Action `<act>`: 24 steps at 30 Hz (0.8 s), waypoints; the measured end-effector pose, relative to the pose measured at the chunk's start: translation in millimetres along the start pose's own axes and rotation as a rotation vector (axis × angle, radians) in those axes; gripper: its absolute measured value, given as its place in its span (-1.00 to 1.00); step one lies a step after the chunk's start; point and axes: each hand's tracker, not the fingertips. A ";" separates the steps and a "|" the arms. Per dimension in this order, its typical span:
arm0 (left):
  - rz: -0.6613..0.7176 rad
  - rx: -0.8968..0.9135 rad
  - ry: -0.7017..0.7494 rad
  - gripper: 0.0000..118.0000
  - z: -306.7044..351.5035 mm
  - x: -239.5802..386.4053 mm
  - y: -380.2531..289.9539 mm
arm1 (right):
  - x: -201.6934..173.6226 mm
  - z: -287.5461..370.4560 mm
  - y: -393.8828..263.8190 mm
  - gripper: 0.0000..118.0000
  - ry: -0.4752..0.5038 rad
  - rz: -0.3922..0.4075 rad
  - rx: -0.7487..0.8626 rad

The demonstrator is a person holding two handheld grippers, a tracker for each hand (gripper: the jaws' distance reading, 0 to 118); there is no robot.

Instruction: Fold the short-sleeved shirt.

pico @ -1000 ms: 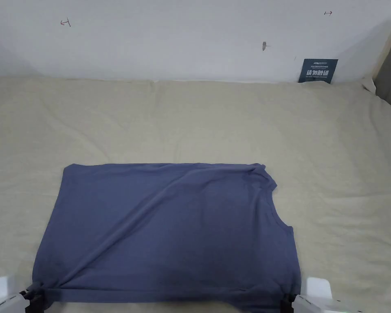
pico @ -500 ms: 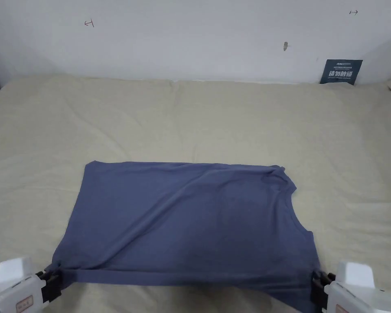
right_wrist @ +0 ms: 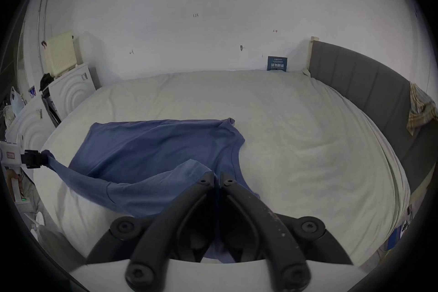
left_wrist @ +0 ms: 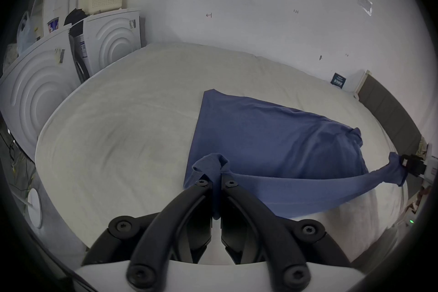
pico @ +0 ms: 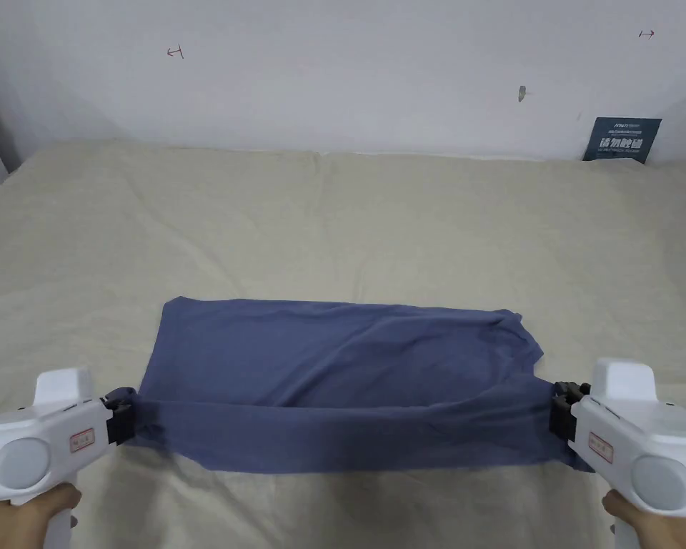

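Shirt: our blue shirt (pico: 341,357) lies on the bed (pico: 334,214), its near edge lifted and stretched between our grippers.
Left gripper (pico: 123,422): we see it clamped on the near left corner.
Right gripper (pico: 559,418): clamped on the near right corner.

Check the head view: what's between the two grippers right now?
The blue shirt's near edge, lifted off the bed and stretched between the left gripper and the right gripper, each clamped on a corner.
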 end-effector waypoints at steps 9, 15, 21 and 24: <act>-0.027 -0.151 0.051 -0.90 -106.2 12.1 24.1 | 2.9 -112.1 14.1 -0.93 -0.046 -0.024 -0.187; -0.044 -0.222 0.074 -0.90 -144.0 14.6 14.9 | 10.5 -170.8 -1.6 -0.92 -0.073 -0.041 -0.307; -0.029 -0.222 0.056 -0.10 -134.4 12.5 18.0 | 7.9 -172.6 -19.2 -0.55 -0.086 -0.071 -0.322; -0.033 -0.209 0.088 0.95 -118.7 14.3 22.5 | 6.2 -158.6 -7.5 0.50 -0.089 -0.050 -0.279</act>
